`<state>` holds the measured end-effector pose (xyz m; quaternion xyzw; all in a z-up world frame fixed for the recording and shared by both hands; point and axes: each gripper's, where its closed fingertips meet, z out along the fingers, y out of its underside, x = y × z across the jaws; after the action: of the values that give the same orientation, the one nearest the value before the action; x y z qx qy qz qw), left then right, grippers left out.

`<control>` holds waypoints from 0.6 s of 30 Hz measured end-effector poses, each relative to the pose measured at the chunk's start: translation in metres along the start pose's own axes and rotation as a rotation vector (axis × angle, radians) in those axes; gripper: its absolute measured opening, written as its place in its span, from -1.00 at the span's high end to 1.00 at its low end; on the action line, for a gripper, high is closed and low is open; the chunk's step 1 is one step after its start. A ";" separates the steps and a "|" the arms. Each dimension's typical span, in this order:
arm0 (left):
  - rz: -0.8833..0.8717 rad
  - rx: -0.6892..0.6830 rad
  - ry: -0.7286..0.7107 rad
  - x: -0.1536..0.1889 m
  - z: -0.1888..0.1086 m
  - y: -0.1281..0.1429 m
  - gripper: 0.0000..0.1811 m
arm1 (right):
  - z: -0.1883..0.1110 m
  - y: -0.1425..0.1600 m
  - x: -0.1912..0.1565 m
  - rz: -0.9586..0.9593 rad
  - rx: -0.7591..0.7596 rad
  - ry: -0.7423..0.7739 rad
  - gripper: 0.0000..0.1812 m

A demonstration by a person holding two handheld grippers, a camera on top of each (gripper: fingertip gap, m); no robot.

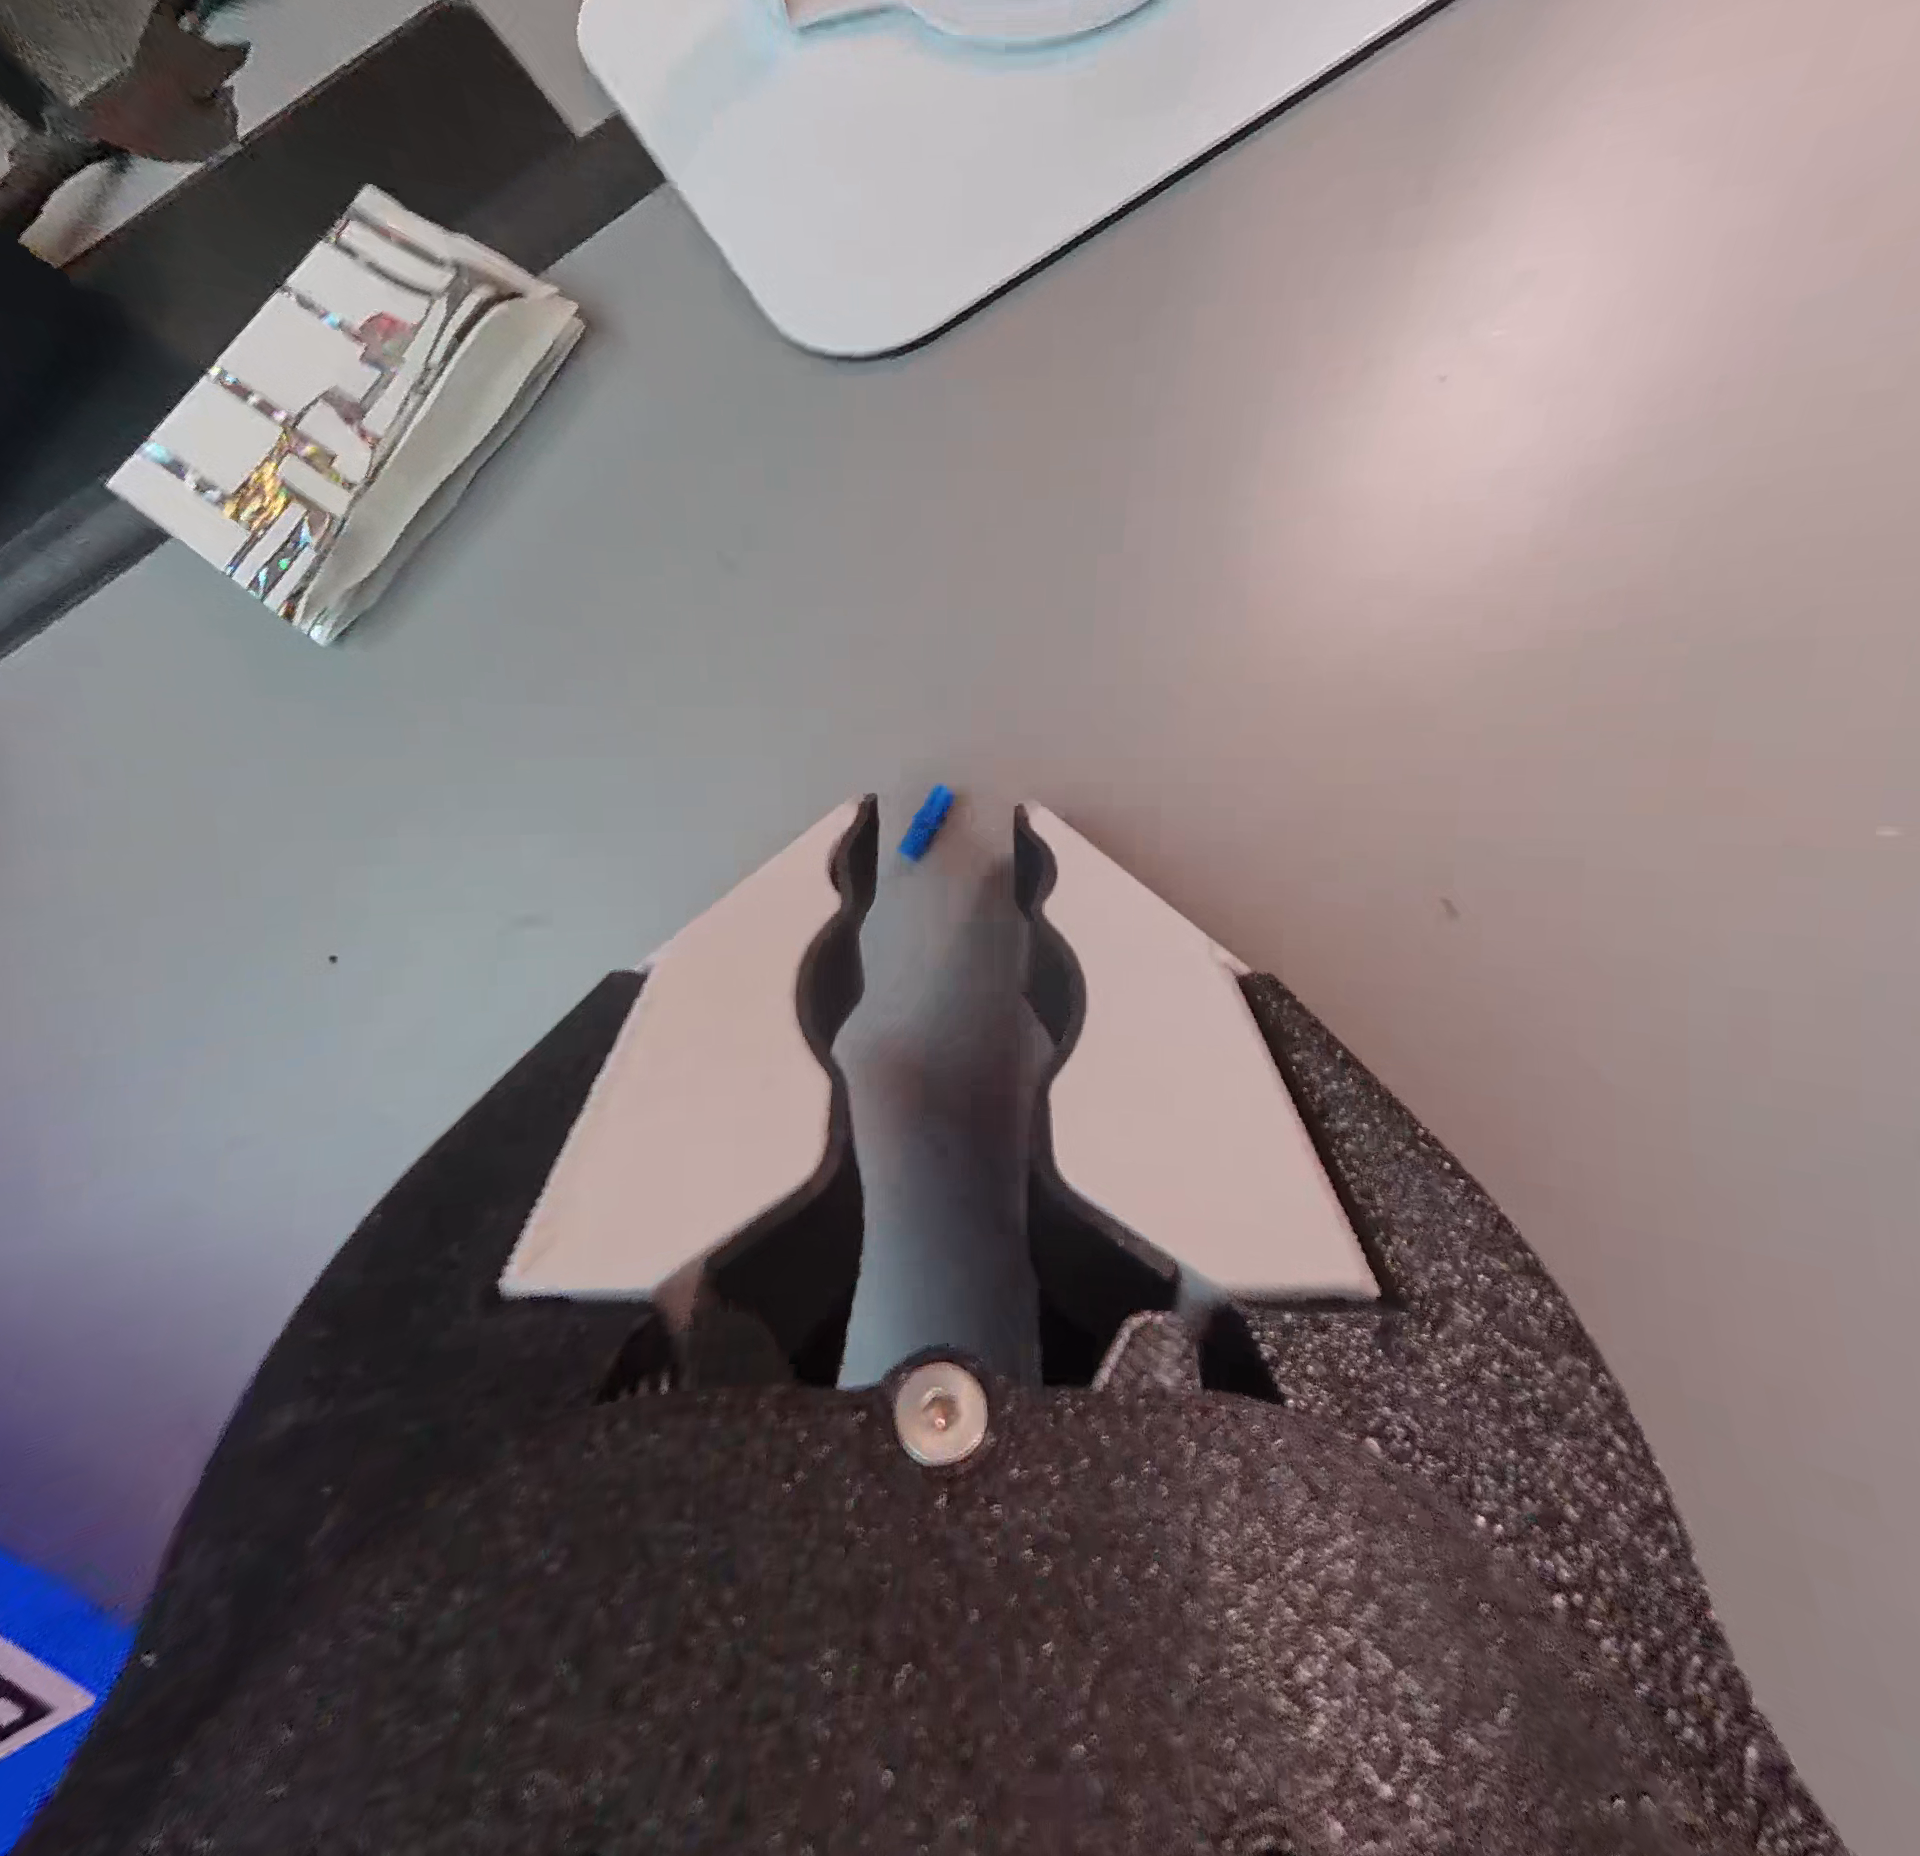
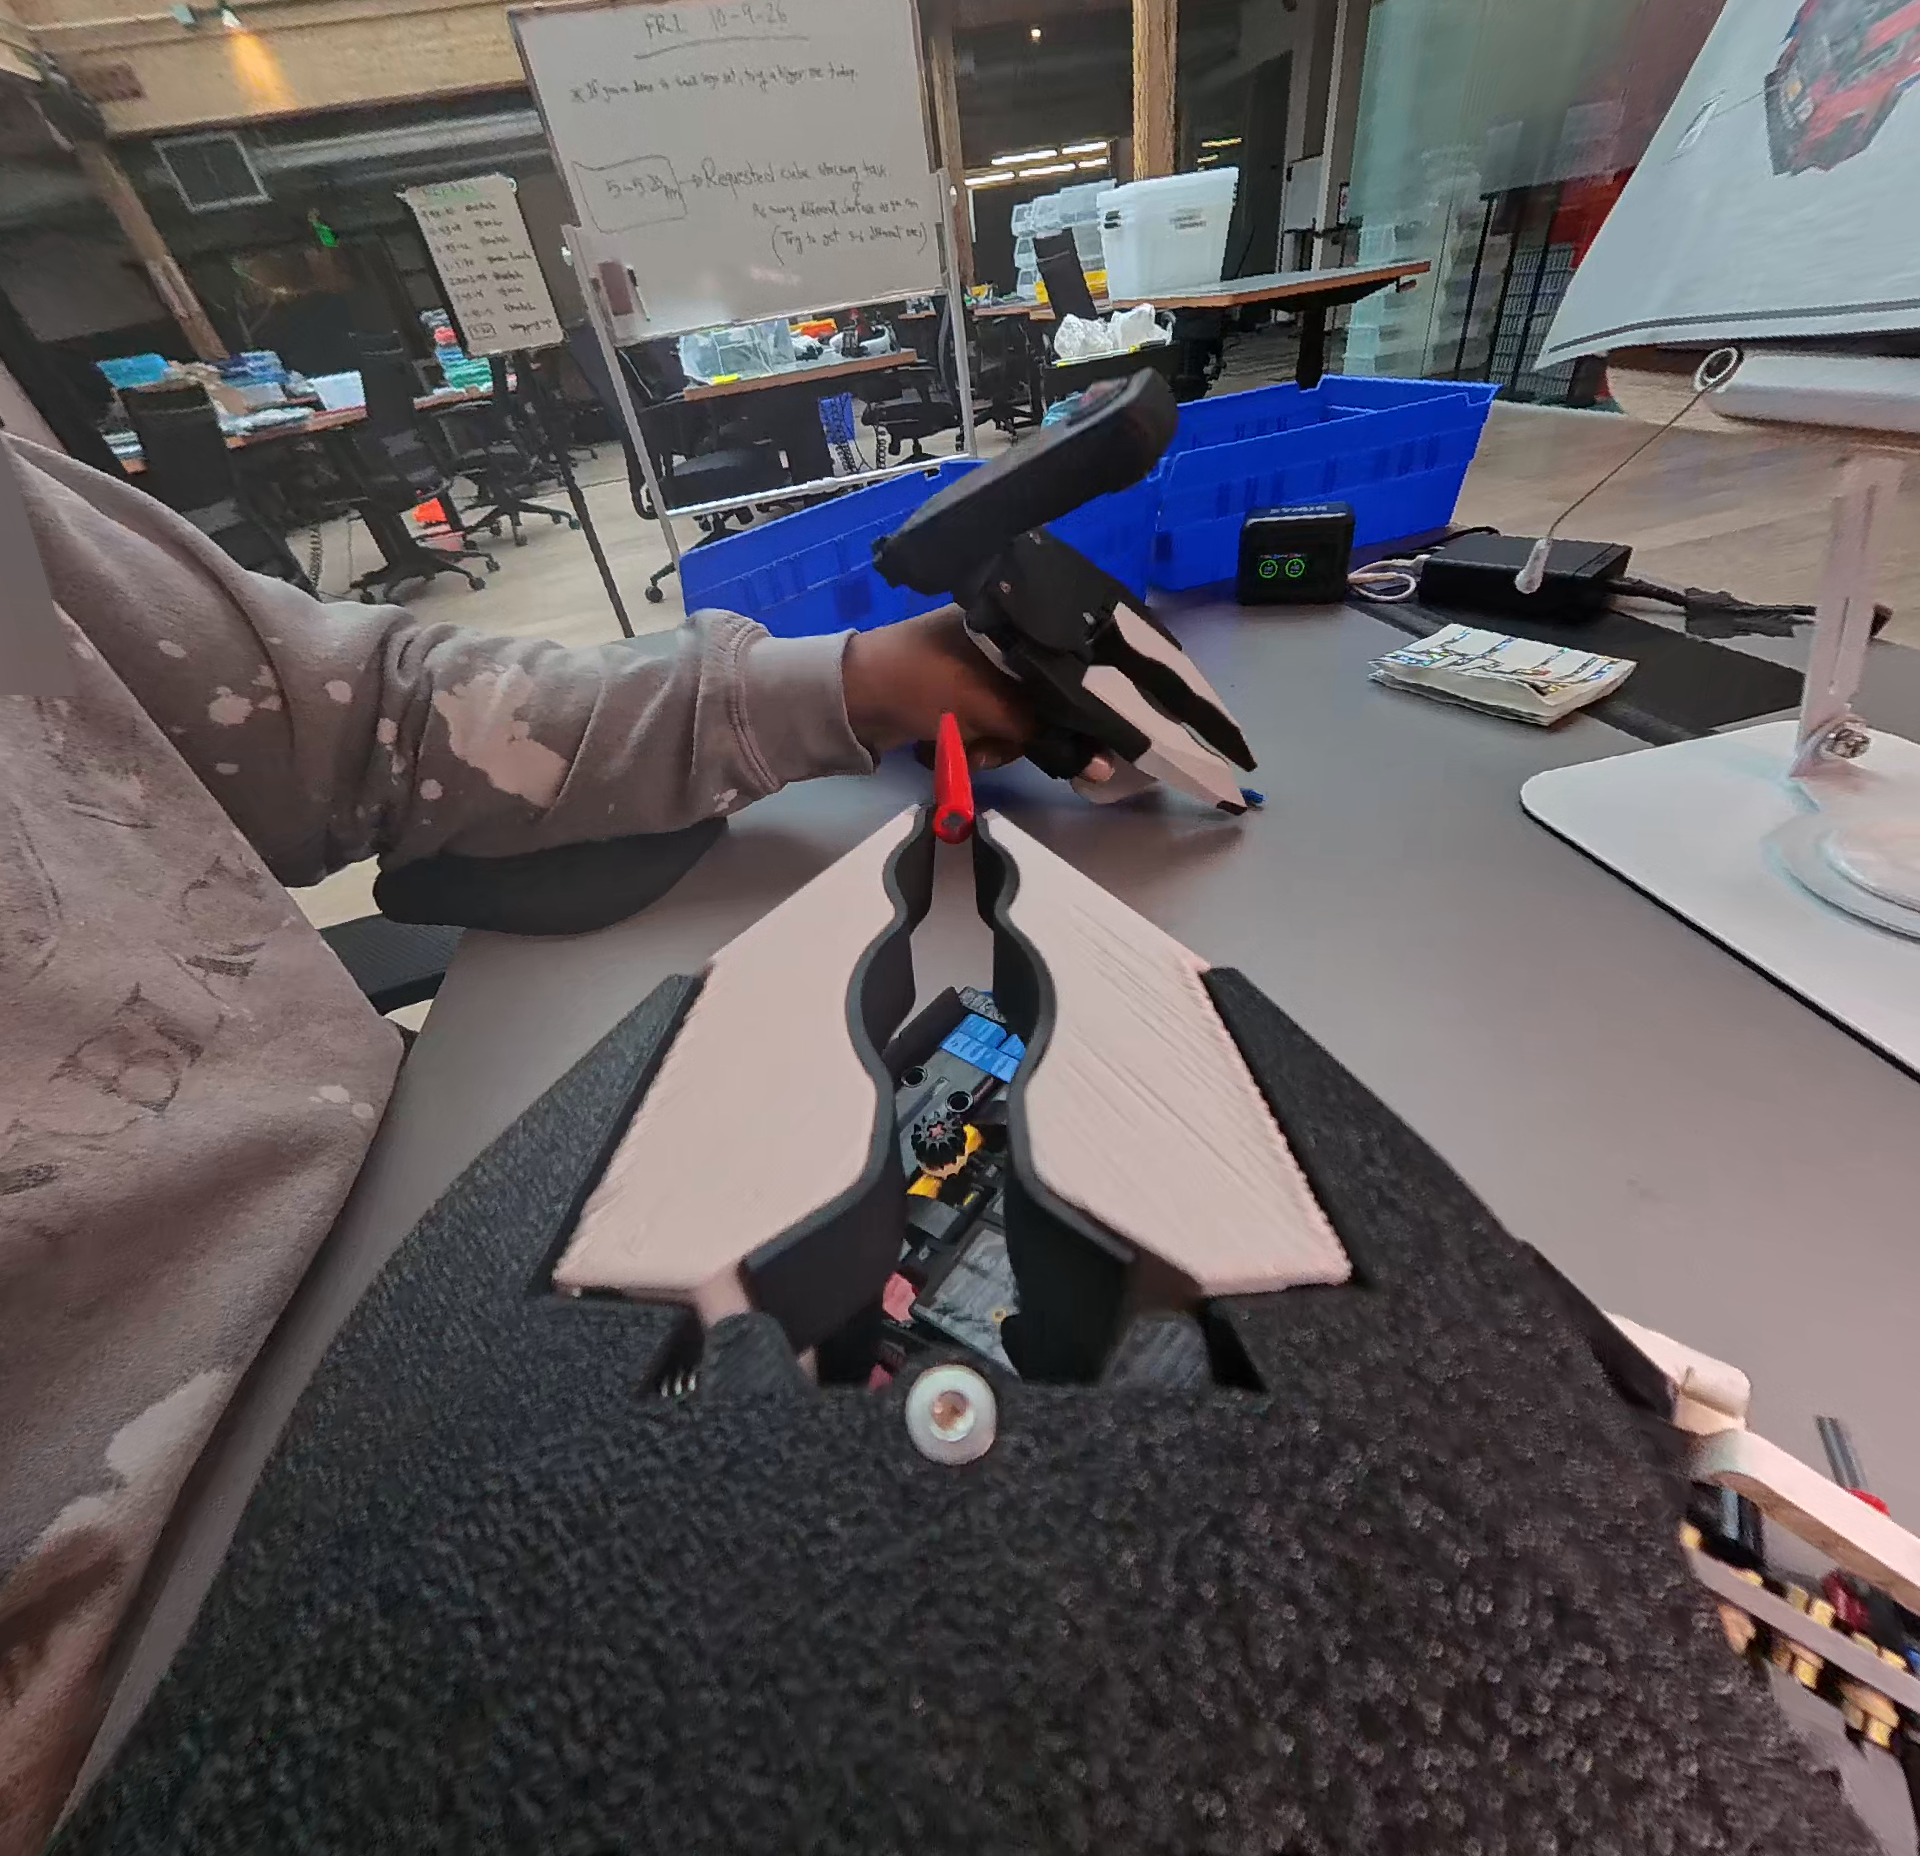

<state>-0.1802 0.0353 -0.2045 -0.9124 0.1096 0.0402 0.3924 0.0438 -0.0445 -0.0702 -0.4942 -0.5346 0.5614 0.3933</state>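
Grey desk [image 2: 1455, 975]; blue bins [image 2: 1330, 456], whiteboard [image 2: 738, 144] behind, workshop rm.

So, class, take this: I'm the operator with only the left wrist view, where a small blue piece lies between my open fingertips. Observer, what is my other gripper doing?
Observer: The right gripper is shut on a red axle piece that sticks out past its tips.
Operator: Is anything beneath it?
Observer: Yes, a partly built brick model shows through the gap between its fingers.
Operator: And how high is my left gripper?
Observer: The left gripper tilts down, tips about at the grey table, beside the blue piece.
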 end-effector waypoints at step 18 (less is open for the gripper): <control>0.247 0.521 0.938 0.210 -0.148 -0.061 0.94 | 0.022 0.030 -0.012 -0.310 -0.214 0.106 0.93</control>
<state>0.0361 -0.0663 -0.0929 -0.6854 0.3850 -0.3535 0.5069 0.0274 -0.0642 -0.1000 -0.4737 -0.6395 0.4073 0.4480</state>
